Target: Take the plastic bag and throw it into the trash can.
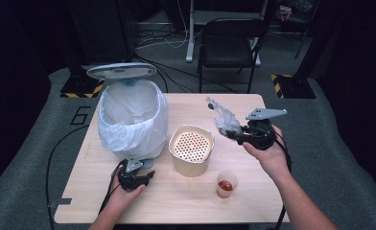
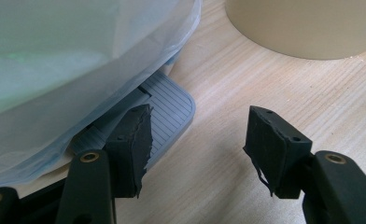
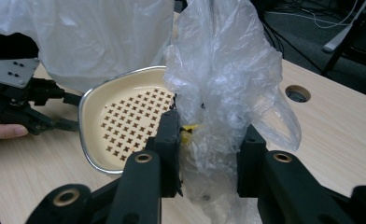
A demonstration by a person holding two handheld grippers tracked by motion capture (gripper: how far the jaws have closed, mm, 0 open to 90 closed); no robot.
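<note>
On the table, items listed from largest to smallest:

Table [image 1: 253,201]: pale wood, a round hole near one edge in the right gripper view.

Bin [image 1: 131,117]: white-lined pedal bin at the left rear of the surface, lid [image 1: 121,71] raised. Its grey ribbed pedal [image 2: 169,109] juts out at the base toward the front edge.

Container [image 1: 191,149]: cream, with a perforated insert, at the middle of the surface, just right of the bin.

Plastic bag [image 1: 223,117]: clear, crumpled, held above the surface right of the container, toward the right edge. Something small and yellow shows inside it in the right gripper view; what it is cannot be made out.

Right gripper [image 1: 236,134]: raised off the surface, both jaws clamped on the plastic bag [image 3: 223,84], which bulges up between and above them.

Left gripper [image 1: 145,176]: low at the front left, at the foot of the bin. One jaw lies on the pedal, the other stands over bare wood; nothing is between them, a gap shows, though it appears to be as near closed as it goes.

Cup [image 1: 227,183]: small clear cup with reddish contents, near the front edge, front right of the container.
</note>
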